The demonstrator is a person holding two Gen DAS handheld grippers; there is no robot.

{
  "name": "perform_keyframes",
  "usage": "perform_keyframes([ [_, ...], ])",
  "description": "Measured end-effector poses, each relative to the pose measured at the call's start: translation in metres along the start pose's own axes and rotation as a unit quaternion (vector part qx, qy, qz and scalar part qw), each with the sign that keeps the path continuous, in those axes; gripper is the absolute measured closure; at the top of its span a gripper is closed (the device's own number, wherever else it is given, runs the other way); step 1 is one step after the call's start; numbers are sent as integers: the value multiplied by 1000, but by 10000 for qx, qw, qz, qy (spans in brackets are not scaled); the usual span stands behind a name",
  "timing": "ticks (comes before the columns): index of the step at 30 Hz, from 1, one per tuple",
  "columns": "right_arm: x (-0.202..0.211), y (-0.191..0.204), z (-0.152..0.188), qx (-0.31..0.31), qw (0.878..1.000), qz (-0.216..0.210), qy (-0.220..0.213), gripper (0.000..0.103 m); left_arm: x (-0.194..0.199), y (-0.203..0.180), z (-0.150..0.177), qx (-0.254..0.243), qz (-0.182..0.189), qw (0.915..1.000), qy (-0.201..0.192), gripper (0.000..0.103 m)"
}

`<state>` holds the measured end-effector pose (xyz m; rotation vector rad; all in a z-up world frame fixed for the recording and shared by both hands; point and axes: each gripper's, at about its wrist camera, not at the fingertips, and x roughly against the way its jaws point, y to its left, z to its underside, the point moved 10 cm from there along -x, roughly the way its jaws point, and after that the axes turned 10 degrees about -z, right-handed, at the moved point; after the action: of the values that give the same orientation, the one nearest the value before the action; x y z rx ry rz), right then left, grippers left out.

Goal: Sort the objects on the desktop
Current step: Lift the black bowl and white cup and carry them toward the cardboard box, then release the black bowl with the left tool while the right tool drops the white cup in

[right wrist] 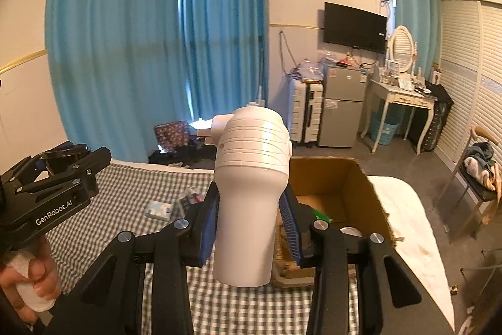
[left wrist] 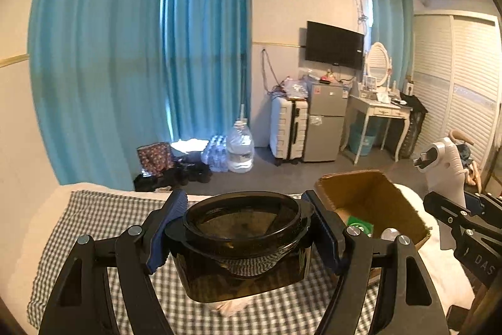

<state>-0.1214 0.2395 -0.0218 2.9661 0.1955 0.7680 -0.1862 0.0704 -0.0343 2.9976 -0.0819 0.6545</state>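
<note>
My left gripper (left wrist: 244,228) is shut on a dark translucent square jar (left wrist: 241,253) with a round black rim, held above the checkered cloth (left wrist: 103,225). My right gripper (right wrist: 249,209) is shut on the handle of a white hair dryer (right wrist: 251,178), its nozzle pointing left. An open cardboard box (left wrist: 373,200) stands to the right of the jar, with a green item (left wrist: 360,225) and a round metal lid (left wrist: 389,234) inside. The same cardboard box (right wrist: 345,178) sits just behind the dryer. The right gripper (left wrist: 464,215) shows at the right edge, and the left gripper (right wrist: 59,165) at the left.
Small items (right wrist: 163,209) lie on the checkered cloth (right wrist: 131,187) left of the dryer. A hand (right wrist: 34,275) grips the left tool's handle. A white blanket (right wrist: 404,209) covers the bed to the right. Beyond are blue curtains, a suitcase, a small fridge and a dressing table.
</note>
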Motion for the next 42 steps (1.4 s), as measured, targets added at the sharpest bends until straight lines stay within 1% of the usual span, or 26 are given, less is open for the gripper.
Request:
perform_keyframes([
  [4, 2, -28, -3, -233, 9997, 55, -8, 66, -7, -27, -1, -5, 188, 9998, 49, 27],
  [9, 3, -61, -3, -289, 9994, 197, 19, 66, -15, -64, -4, -111, 386, 9992, 56, 27],
  [14, -2, -92, 7, -422, 9985, 318, 123, 66, -29, -95, -3, -320, 541, 9980, 99, 27],
  [21, -23, -133, 22, -570, 9970, 408, 341, 66, -64, -141, 0, -537, 699, 9957, 279, 26],
  [29, -60, -174, 37, -703, 9944, 454, 644, 66, -110, -195, 8, -793, 877, 9916, 518, 26],
  [35, -93, -201, 47, -802, 9916, 427, 918, 66, -141, -221, 17, -952, 920, 9890, 656, 26],
  [42, -133, -223, 58, -909, 9880, 334, 1202, 66, -183, -245, 31, -1085, 1010, 9842, 971, 26],
])
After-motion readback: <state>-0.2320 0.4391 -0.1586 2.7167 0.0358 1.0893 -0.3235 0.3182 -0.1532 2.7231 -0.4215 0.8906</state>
